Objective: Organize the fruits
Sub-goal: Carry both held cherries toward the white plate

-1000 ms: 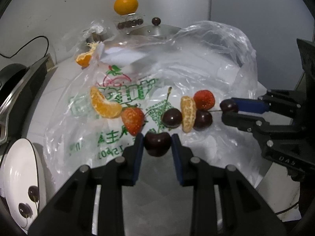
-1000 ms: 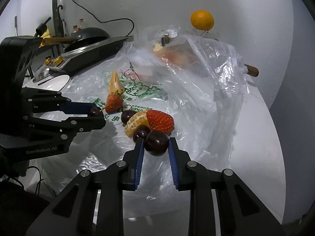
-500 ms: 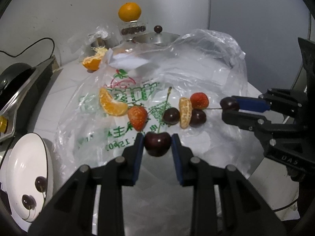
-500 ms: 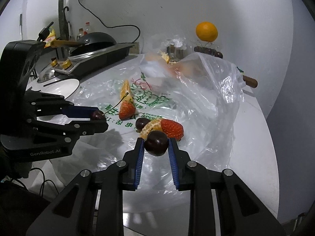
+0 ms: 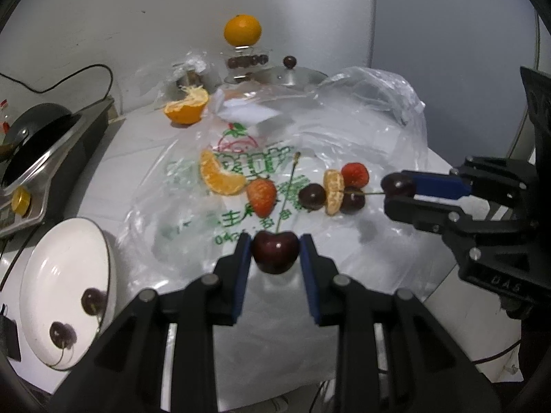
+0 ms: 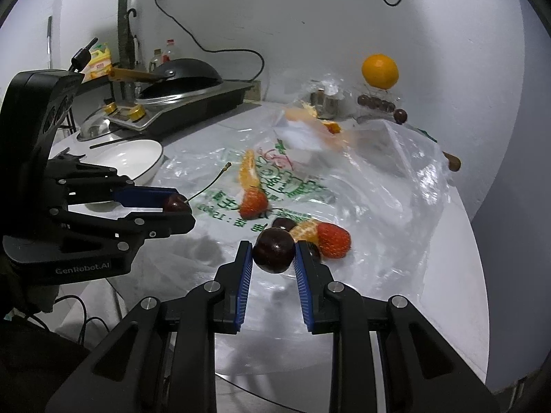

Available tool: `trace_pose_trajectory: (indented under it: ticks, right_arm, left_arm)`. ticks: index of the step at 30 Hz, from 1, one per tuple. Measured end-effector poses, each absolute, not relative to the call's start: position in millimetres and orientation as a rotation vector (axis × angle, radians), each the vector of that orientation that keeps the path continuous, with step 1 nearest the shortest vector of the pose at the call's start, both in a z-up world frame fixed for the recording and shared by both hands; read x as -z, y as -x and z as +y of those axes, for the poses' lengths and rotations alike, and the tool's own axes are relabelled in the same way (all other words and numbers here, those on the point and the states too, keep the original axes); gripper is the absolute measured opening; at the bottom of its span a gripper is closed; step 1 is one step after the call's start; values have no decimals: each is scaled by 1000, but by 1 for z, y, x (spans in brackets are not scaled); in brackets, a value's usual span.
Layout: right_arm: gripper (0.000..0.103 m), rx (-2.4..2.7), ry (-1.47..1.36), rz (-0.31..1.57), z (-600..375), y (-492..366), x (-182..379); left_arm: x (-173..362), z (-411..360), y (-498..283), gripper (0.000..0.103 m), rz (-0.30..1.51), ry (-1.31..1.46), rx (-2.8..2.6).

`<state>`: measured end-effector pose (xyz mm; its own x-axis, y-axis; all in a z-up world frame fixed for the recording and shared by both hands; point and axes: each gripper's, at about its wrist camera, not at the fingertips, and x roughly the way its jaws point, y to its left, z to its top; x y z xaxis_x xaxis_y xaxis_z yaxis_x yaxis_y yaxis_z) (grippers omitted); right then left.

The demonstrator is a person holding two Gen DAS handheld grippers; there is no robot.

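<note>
My left gripper (image 5: 274, 252) is shut on a dark cherry (image 5: 274, 252) with a long stem, held above the clear plastic bag (image 5: 310, 144). My right gripper (image 6: 272, 252) is shut on another dark cherry (image 6: 273, 250); in the left wrist view it shows at the right (image 5: 398, 189). On the bag lie an orange segment (image 5: 220, 177), a strawberry (image 5: 261, 195), a cherry (image 5: 311, 197), a second segment (image 5: 334, 191), another strawberry (image 5: 354, 173) and a cherry (image 5: 353, 200). A white plate (image 5: 65, 296) at the left holds two cherries (image 5: 93, 301).
A whole orange (image 5: 242, 30) sits on a glass stand with dark fruit at the back wall. A peeled half orange (image 5: 186, 107) and a pot lid (image 5: 291, 74) lie behind the bag. A stove with a black pan (image 6: 179, 79) lines the left side.
Both grippers have drawn back and risen with their cherries. The fruit on the bag looks smaller and farther, and more of the white plate shows at the left.
</note>
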<state>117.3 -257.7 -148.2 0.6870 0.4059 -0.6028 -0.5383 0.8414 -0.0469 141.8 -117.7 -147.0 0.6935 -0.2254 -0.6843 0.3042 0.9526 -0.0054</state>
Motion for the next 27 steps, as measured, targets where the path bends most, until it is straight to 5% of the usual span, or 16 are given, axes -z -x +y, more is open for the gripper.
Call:
trace_pose_trajectory:
  ticks: [27]
  right_arm:
    - [27, -624, 315, 620, -173, -101, 142]
  left_arm:
    - [143, -37, -111, 29, 708, -23, 218]
